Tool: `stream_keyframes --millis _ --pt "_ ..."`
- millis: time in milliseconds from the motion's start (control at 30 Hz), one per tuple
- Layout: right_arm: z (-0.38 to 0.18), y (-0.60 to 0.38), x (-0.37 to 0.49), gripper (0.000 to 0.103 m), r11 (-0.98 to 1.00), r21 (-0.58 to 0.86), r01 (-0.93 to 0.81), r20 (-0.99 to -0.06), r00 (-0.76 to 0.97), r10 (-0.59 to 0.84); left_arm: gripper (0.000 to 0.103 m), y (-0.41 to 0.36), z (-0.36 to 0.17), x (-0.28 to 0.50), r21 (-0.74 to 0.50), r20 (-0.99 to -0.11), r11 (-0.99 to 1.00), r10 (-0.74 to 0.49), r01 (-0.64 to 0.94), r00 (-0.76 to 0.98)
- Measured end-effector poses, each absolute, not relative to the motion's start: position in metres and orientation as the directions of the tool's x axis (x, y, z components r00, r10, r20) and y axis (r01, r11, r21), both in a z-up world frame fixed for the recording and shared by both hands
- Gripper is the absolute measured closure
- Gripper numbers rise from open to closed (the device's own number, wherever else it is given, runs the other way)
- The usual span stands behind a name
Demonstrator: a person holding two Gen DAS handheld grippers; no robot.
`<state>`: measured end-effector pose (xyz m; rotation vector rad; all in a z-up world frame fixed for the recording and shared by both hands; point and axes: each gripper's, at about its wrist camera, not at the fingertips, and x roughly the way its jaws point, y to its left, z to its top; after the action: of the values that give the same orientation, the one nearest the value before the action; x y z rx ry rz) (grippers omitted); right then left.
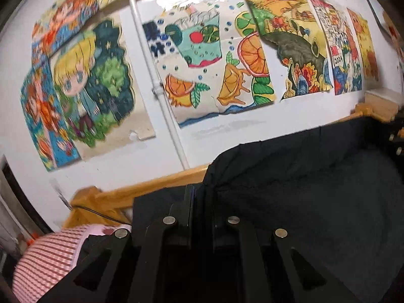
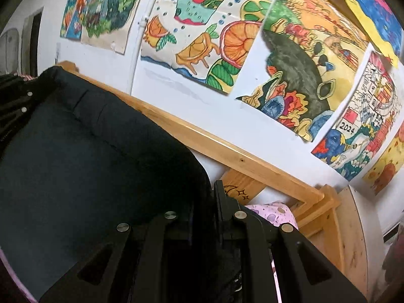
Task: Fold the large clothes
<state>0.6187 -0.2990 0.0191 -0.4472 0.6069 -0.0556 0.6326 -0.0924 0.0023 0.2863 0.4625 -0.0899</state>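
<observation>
A large dark navy garment (image 1: 303, 189) hangs stretched between my two grippers, its top edge sagging in the middle. In the left wrist view my left gripper (image 1: 199, 192) is shut on the garment's left corner, and the cloth runs off to the right toward the other gripper (image 1: 396, 141) at the frame edge. In the right wrist view my right gripper (image 2: 212, 189) is shut on the right corner of the same garment (image 2: 88, 164), which spreads left toward the left gripper (image 2: 20, 101). The cloth hides the bed surface beneath it.
A wooden bed rail (image 1: 156, 186) (image 2: 227, 151) runs along a white wall covered with coloured drawings (image 1: 207, 58). A white pipe (image 1: 161, 96) goes up the wall. A red-striped pillow (image 1: 48, 255) lies at lower left, pink patterned bedding (image 2: 272, 213) and a wooden post (image 2: 351, 240) at right.
</observation>
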Motion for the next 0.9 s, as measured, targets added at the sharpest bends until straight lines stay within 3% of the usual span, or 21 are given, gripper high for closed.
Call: stream_keyframes --millis 233,367,467,533,567,633,767,900 --pt "-0.004 -0.303 0.642 0.090 0.917 -0.392 -0.078 -0.555 0.814 -0.169 0.089 -0.075 0.000 0.656 0.127 -0.531 0.964 -0.132 0.232 0.837" --pt "-0.009 -0.310 0.645 0.077 0.940 -0.337 -0.056 -0.558 0.816 -0.152 0.082 -0.048 0.006 0.649 -0.048 -0.492 0.956 -0.275 0.289 0.826" --pt "-0.002 -0.314 0.643 0.055 0.939 -0.341 -0.032 -0.536 0.828 -0.166 0.056 -0.037 0.013 0.632 -0.083 -0.419 0.959 -0.279 0.270 0.864" --pt "0.012 -0.321 0.635 0.033 0.948 -0.317 0.023 -0.474 0.862 -0.179 0.021 -0.030 0.021 0.618 -0.076 -0.341 0.970 -0.243 0.231 0.908" --pt "0.020 -0.326 0.631 0.030 0.956 -0.288 0.058 -0.444 0.876 -0.187 0.017 -0.027 0.027 0.609 -0.072 -0.290 0.974 -0.228 0.217 0.929" --pt "0.034 -0.337 0.621 0.029 0.967 -0.230 0.113 -0.395 0.897 -0.199 0.015 -0.025 0.038 0.593 -0.059 -0.242 0.971 -0.239 0.232 0.940" --pt "0.044 -0.344 0.595 0.019 0.968 -0.199 0.151 -0.320 0.924 -0.210 0.012 -0.026 0.044 0.579 -0.031 -0.260 0.960 -0.275 0.277 0.925" --pt "0.026 -0.344 0.572 0.015 0.995 -0.101 -0.001 -0.406 0.913 -0.040 0.011 -0.030 0.025 0.562 -0.020 -0.319 0.926 -0.363 0.376 0.876"
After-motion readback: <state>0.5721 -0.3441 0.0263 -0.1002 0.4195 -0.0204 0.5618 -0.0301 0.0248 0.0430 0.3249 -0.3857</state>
